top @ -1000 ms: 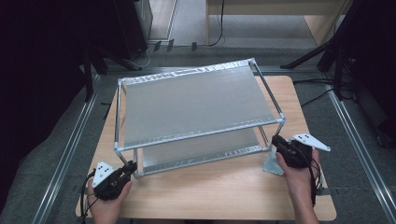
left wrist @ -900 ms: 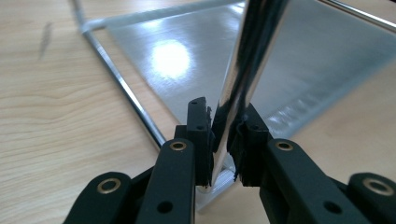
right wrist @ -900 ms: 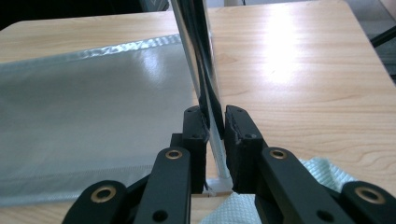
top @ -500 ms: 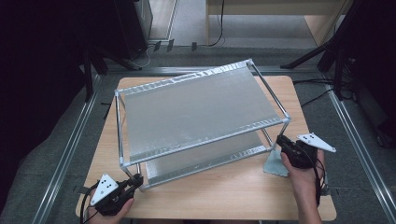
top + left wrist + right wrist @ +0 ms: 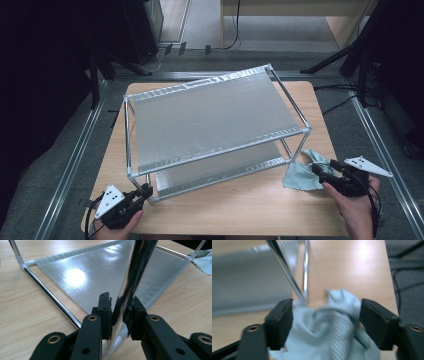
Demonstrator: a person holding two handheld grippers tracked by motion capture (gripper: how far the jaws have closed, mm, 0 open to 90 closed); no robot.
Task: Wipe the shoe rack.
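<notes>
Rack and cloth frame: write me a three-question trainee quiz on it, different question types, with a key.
1. True or false: the left gripper has a rack post between its jaws.
2. What lies between the right gripper's open jaws? A) cloth B) sponge C) cup
3. On which side of the table does the cloth lie in the high view?

Key: 1 true; 2 A; 3 the right side, by the rack's near right leg.

A lab or test room, small wooden worktop (image 5: 300, 210), aluminium floor rails (image 5: 70, 165), cables (image 5: 335, 97), dark equipment stands (image 5: 350, 55)
</notes>
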